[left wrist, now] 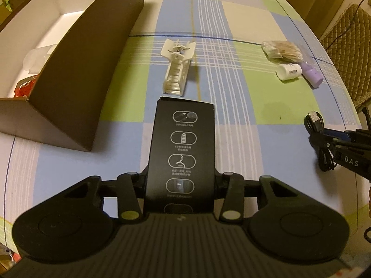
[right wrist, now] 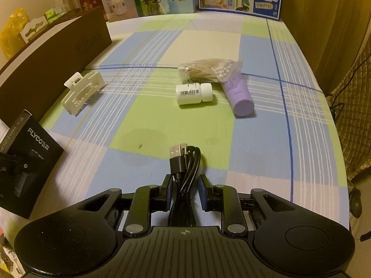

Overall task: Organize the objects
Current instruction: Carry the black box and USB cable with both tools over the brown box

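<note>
My left gripper point(left wrist: 180, 183) is closed on a black box point(left wrist: 182, 148) w/ white icons, long side pointing forward, above the cloth point(left wrist: 231, 139). My right gripper point(right wrist: 185, 192) is pinched on a black USB cable point(right wrist: 184, 162), coiled, plug sticking forward. Further on, a white hair clip point(right wrist: 82, 92) lies beside the big brown box point(left wrist: 92, 69). A white bottle point(right wrist: 193, 93) lies just beside a purple tube point(right wrist: 238, 95); behind them, touching the tube, a bag of cotton swabs point(right wrist: 208, 68).
</note>
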